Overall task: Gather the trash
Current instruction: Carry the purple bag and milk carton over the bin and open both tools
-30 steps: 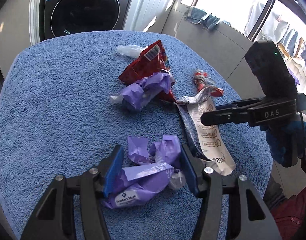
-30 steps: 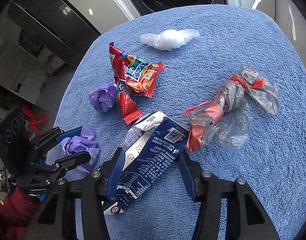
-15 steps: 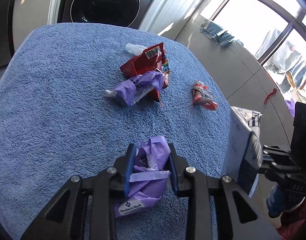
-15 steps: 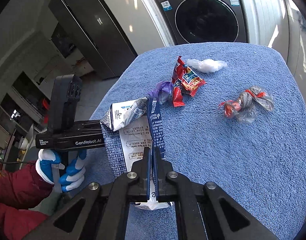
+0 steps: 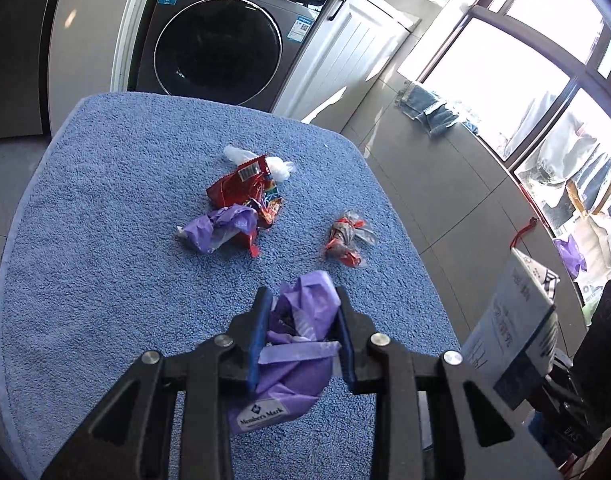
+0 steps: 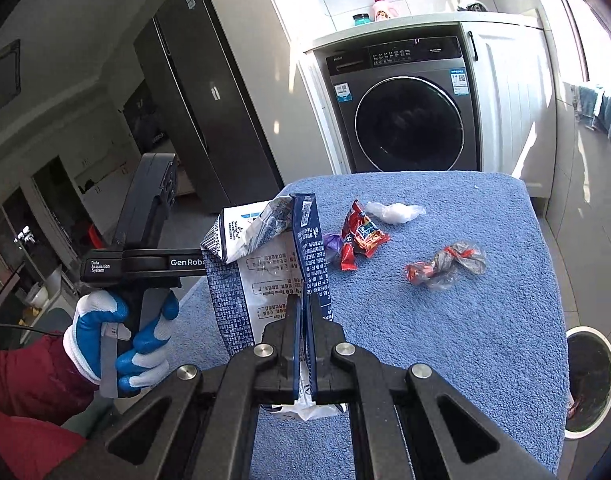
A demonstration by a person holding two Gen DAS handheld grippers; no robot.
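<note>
The left gripper (image 5: 301, 334) squeezes a crinkly purple wrapper (image 5: 293, 360) between its blue pads, up above the fuzzy blue towel (image 5: 105, 280). The right gripper (image 6: 304, 336) is pinched almost flat on a long, shiny blue-and-white bag (image 6: 265, 264) that stands up tall off the towel. On the towel lie a crumpled red snack bag (image 5: 245, 192), another scrunched purple wrapper (image 5: 217, 232), a soft clear plastic lump (image 6: 393, 212), and a twisted clear bag with red bits (image 6: 445, 266). A round bin (image 6: 589, 380) sits beside the towel's edge.
</note>
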